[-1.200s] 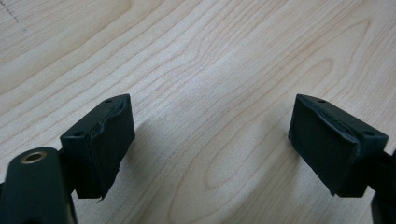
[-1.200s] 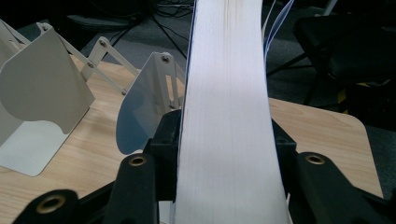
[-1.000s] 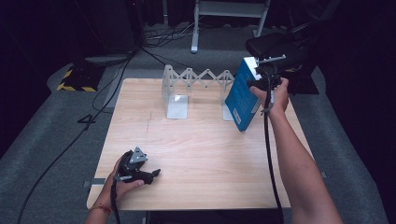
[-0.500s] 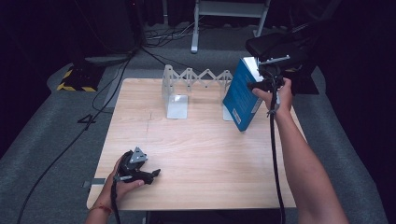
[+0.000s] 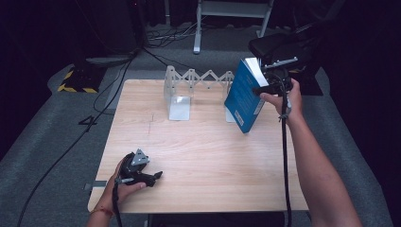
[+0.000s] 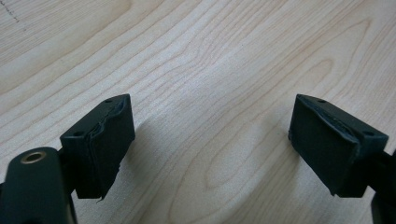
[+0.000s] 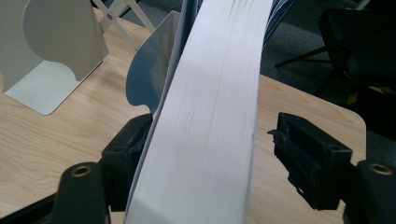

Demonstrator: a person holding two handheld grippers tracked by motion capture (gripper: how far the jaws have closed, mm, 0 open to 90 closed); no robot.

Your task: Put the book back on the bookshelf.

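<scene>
Right claw slack around tilted blue book

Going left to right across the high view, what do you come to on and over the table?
Left gripper at the near left edge → left bookend → accordion rack at the back → blue book leaning upright → right gripper, jaws just opening with the book's page edge between them.

1. The place looked like a recording studio or lab: black curtains hung all around.
2. Cables crossed grey carpet; hazard tape marked what was perhaps a floor plate.
</scene>
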